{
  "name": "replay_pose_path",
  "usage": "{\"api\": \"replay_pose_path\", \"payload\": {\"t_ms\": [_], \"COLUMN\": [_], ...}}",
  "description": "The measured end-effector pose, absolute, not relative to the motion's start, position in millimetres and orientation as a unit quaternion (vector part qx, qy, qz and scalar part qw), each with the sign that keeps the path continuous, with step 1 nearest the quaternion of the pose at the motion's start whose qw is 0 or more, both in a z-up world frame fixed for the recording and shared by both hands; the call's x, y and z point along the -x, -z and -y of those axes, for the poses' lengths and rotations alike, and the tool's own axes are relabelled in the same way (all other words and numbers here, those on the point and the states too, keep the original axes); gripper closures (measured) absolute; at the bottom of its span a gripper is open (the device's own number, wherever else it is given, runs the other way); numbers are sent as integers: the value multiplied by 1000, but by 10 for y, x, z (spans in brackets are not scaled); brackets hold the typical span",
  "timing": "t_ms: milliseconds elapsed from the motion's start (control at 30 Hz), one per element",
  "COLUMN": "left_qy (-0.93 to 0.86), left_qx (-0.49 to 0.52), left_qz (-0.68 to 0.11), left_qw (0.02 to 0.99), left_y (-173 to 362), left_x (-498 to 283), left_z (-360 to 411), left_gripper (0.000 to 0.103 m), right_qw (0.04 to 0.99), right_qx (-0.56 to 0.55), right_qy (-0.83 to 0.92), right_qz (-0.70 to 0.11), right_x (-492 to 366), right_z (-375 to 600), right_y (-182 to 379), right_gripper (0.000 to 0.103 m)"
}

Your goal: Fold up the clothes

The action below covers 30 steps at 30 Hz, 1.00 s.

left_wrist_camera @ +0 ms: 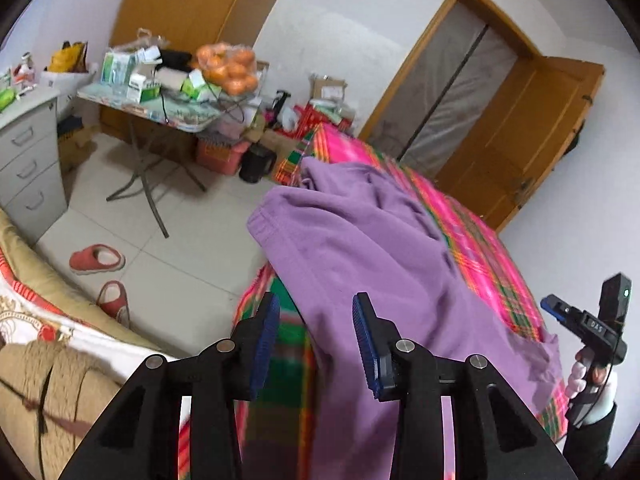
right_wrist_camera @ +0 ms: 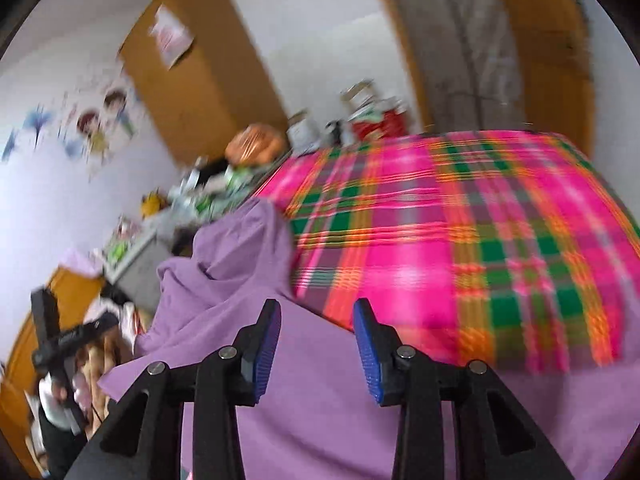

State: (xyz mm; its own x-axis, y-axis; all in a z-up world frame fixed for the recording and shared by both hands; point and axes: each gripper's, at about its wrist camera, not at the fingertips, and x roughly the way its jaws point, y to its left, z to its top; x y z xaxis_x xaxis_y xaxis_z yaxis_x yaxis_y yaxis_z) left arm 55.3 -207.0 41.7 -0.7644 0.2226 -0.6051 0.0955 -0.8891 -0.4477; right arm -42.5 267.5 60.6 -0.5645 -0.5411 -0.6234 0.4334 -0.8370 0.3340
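Observation:
A purple garment (left_wrist_camera: 360, 248) lies rumpled along the left edge of a bed with a pink, green and orange plaid cover (left_wrist_camera: 488, 252). My left gripper (left_wrist_camera: 316, 312) hangs open above the garment's near part, with nothing between its blue pads. In the left wrist view my right gripper (left_wrist_camera: 560, 312) shows at the far right, held by a gloved hand; its state is unclear there. The right wrist view is blurred: my right gripper (right_wrist_camera: 318, 318) is open over the purple garment (right_wrist_camera: 248, 280), beside the plaid cover (right_wrist_camera: 460, 240). The left gripper (right_wrist_camera: 72, 340) shows at far left.
A folding table (left_wrist_camera: 160, 108) piled with boxes and a bag of oranges (left_wrist_camera: 232, 68) stands across the tiled floor. Grey drawers (left_wrist_camera: 28, 160) sit at left, red slippers (left_wrist_camera: 96, 260) lie on the floor, and a wooden door (left_wrist_camera: 528, 140) is open at right.

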Motion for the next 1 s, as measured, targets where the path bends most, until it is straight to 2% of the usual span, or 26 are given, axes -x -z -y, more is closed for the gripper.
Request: {"api": "replay_pose_path", "payload": {"t_ms": [233, 467, 533, 567, 667, 700, 733, 767, 833, 933, 1000], "left_qy": [-900, -897, -895, -894, -889, -888, -886, -883, -882, -884, -886], "left_qx": [365, 363, 365, 367, 372, 374, 377, 384, 391, 398, 402], "left_qz": [237, 247, 251, 254, 261, 264, 266, 266, 258, 241, 229], "left_qw": [35, 41, 43, 43, 46, 47, 48, 50, 48, 40, 34], "left_y": [-214, -102, -63, -42, 21, 43, 63, 81, 86, 72, 56], "left_x": [-17, 313, 379, 409, 496, 526, 556, 592, 633, 673, 690], "left_z": [2310, 2473, 2493, 2500, 2522, 2529, 2532, 2522, 2494, 2443, 2407], "left_gripper": [63, 62, 53, 44, 44, 44, 44, 44, 48, 68, 74], "right_qw": [302, 315, 319, 320, 323, 323, 322, 320, 307, 268, 226], "right_qx": [-424, -451, -459, -466, -482, -482, -480, -478, -464, -430, -407], "right_qy": [854, 835, 829, 824, 813, 813, 815, 817, 830, 862, 885], "right_qz": [-3, -18, -26, -29, -42, -46, -48, -46, -35, 3, 32], "right_x": [1229, 1904, 2070, 2147, 2346, 2379, 2397, 2411, 2419, 2399, 2330], "right_z": [-1612, -982, -821, -749, -567, -540, -531, -535, -643, -1043, -1398], "right_y": [-389, -193, -147, -115, -13, -1, -2, -7, -59, -225, -332], "right_gripper": [62, 62, 62, 62, 62, 73, 95, 95, 95, 96, 96]}}
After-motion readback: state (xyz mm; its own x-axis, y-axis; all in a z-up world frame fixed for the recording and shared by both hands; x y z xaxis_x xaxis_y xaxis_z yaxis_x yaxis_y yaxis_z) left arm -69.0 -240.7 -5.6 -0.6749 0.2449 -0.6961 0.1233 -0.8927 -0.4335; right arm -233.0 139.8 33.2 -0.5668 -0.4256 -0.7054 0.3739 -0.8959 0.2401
